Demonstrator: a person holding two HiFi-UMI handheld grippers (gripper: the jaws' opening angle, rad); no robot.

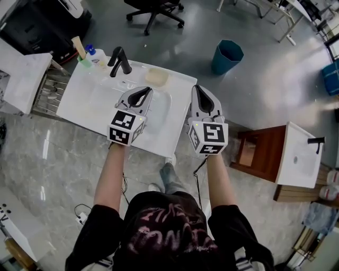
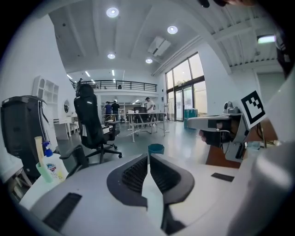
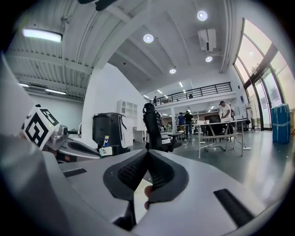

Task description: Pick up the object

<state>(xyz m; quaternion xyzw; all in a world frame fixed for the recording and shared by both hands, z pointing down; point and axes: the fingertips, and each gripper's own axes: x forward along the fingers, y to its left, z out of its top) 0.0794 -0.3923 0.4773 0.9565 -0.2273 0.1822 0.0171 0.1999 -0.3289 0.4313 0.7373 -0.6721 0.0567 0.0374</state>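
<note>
A pale yellow, sponge-like block point(image 1: 157, 77) lies on the white sink counter point(image 1: 85, 106), just beyond the basin. My left gripper point(image 1: 146, 90) hovers over the basin with its tips a little short of the block; its jaws meet at the tip point(image 2: 148, 156) with nothing between them. My right gripper point(image 1: 196, 87) hangs past the counter's right edge, level with the left one. Its jaws also touch at the tip point(image 3: 147, 152) and hold nothing. Neither gripper view shows the block.
A black faucet point(image 1: 119, 61) stands at the back of the counter, with a blue-capped bottle point(image 1: 95, 53) and a green cup point(image 1: 83, 59) to its left. A metal rack point(image 1: 50, 92) adjoins the counter's left. A teal bin point(image 1: 226, 56), an office chair point(image 1: 153, 10) and a brown cabinet point(image 1: 262, 151) stand around.
</note>
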